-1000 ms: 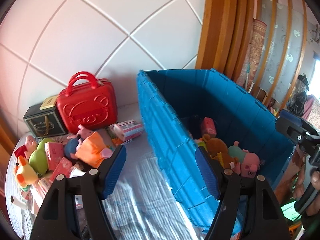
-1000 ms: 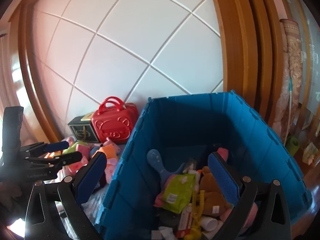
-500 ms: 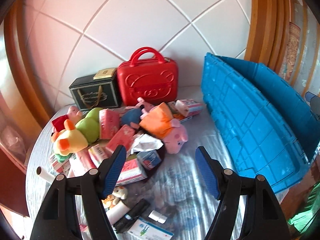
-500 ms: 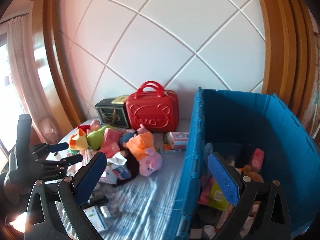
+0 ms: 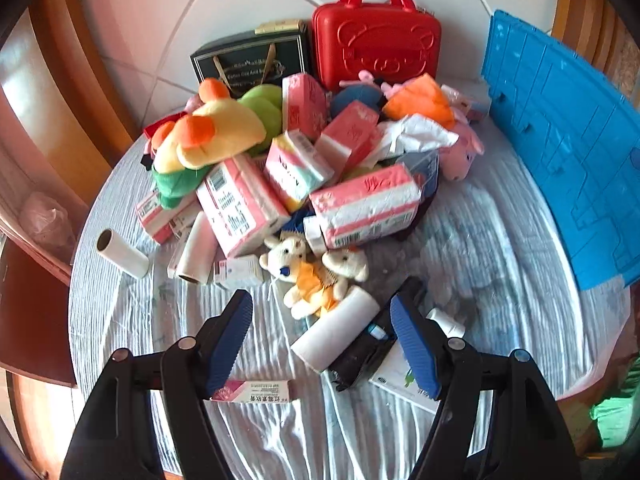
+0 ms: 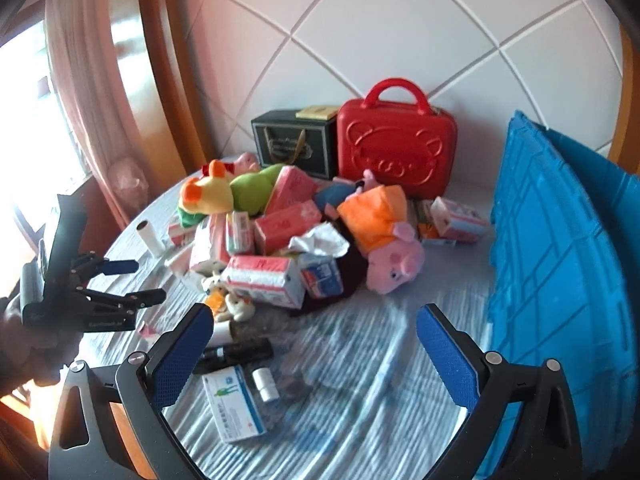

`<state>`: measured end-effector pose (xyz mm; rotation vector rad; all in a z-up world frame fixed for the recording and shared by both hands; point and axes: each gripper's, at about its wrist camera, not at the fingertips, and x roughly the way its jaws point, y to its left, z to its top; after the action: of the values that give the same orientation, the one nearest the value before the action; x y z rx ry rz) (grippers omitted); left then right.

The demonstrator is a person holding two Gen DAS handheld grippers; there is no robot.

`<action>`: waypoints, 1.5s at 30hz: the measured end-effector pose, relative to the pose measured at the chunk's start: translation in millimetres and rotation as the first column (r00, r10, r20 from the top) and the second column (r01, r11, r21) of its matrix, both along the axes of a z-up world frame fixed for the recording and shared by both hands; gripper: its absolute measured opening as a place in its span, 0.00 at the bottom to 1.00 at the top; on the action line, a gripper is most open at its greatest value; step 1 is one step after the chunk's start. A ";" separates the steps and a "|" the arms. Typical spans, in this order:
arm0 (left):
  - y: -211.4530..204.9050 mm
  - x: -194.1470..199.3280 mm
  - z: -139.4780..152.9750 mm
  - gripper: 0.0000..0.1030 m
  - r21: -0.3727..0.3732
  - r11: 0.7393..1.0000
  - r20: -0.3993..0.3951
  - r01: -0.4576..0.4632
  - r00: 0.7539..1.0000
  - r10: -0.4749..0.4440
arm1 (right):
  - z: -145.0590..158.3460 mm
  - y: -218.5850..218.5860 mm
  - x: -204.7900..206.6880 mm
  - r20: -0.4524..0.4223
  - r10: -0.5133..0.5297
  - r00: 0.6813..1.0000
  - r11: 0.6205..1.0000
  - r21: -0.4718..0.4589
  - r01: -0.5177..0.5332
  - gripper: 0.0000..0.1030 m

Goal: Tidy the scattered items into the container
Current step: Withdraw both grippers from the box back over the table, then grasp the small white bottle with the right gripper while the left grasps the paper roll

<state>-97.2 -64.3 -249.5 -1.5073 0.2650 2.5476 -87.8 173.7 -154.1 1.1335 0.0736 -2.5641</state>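
Observation:
A heap of scattered items lies on the round table: pink tissue packs (image 5: 364,204) (image 6: 262,278), a yellow duck plush (image 5: 208,136), a pink pig plush (image 6: 394,264), a small white bear plush (image 5: 308,276) and a white roll (image 5: 336,328). The blue crate (image 5: 560,152) (image 6: 560,264) stands at the right. My left gripper (image 5: 322,340) is open and empty just above the white roll and a black item; it also shows in the right wrist view (image 6: 128,280). My right gripper (image 6: 312,356) is open and empty over the table near a medicine box (image 6: 234,402).
A red case (image 5: 376,36) (image 6: 396,148) and a dark gift box (image 5: 248,60) stand against the tiled wall behind the heap. Two more white rolls (image 5: 122,254) lie at the left. A small white bottle (image 6: 265,384) lies near the front. The table edge curves close at left and front.
Both grippers have swung left, away from the crate's inside and over the heap. The left one has come down close to the items at the table's front. Both stay open.

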 end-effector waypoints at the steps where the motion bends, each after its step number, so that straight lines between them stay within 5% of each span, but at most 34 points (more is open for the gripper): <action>1: -3.7 0.9 -11.2 0.69 -0.010 1.000 0.018 0.010 1.000 -0.010 | -12.4 -7.6 -1.5 0.030 0.004 1.000 1.000 0.008 -0.004 1.00; 16: -3.9 -31.0 -120.9 0.69 0.005 0.982 0.182 0.189 0.965 -0.187 | -131.5 -72.5 -1.9 0.242 -0.019 0.970 0.994 0.109 -0.007 1.00; 24: 2.7 -45.3 -147.3 0.68 0.027 0.981 0.219 0.194 0.956 -0.196 | -183.3 -86.5 -15.2 0.313 -0.042 0.949 0.989 0.146 -0.004 1.00; 30: 3.3 -42.3 -151.5 0.52 0.067 0.981 0.221 0.180 0.956 -0.191 | -212.2 -96.3 -28.3 0.344 -0.039 0.938 0.986 0.166 -0.020 0.99; 38: -3.3 -32.2 -144.1 0.51 0.097 0.977 0.202 0.191 0.957 -0.208 | -234.7 -100.4 -40.7 0.384 -0.063 0.921 0.977 0.213 -0.022 0.57; 45: -8.4 -28.0 -143.7 0.51 0.110 0.977 0.210 0.182 0.957 -0.202 | -240.3 -109.1 -40.7 0.395 -0.046 0.918 0.971 0.232 -0.051 0.36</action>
<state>-125.2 -72.8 -393.2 -1.6258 0.2503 2.1922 -128.5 64.6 -394.4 1.7224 0.2903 -2.3112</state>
